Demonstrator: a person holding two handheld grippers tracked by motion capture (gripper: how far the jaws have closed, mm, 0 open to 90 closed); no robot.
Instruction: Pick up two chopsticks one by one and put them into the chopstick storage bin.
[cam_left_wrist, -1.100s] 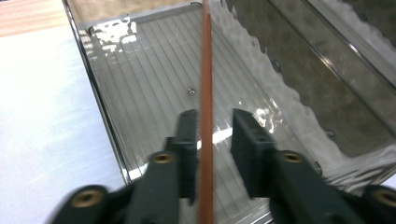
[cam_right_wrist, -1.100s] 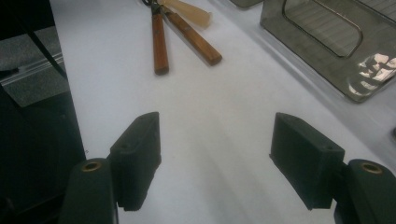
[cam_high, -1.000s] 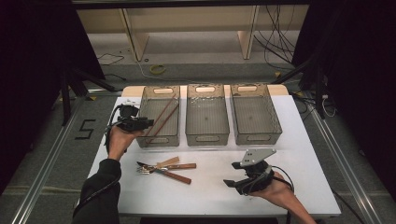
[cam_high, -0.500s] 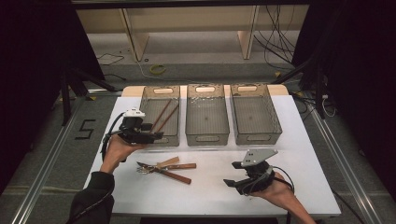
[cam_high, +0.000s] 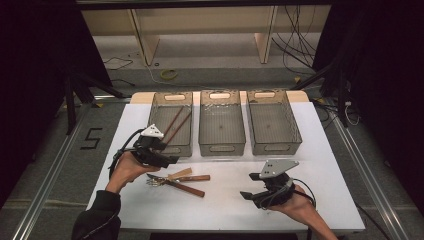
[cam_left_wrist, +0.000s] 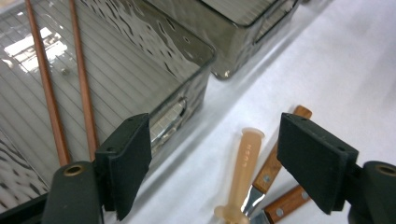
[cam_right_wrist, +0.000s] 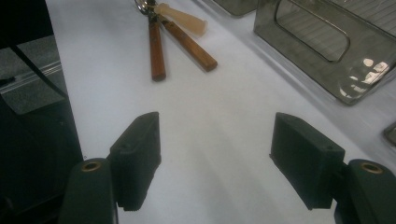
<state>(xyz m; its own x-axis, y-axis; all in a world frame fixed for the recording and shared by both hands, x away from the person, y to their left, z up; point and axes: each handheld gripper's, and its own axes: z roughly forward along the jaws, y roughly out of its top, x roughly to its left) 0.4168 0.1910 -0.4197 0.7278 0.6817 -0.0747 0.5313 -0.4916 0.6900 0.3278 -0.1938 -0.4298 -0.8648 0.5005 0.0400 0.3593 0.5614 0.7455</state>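
The left gripper (cam_left_wrist: 215, 163) has just been opening, and nothing sits between its jaws. Two chopsticks (cam_high: 175, 124) lie in the bin (cam_high: 186, 148) beside it. The cutlery (cam_left_wrist: 245, 175) waits just below. Go down straight, pinch one handle only. The right gripper (cam_right_wrist: 215, 161) rests open.

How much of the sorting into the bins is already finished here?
Done: two chopsticks lie in the left bin. In hand: nothing; the left gripper has just been opening its jaws, empty, near that bin's front wall, and the right gripper hovers open over the table. Left: the wooden-handled cutlery and a pale plastic utensil lie on the table; middle bin and right bin look empty.
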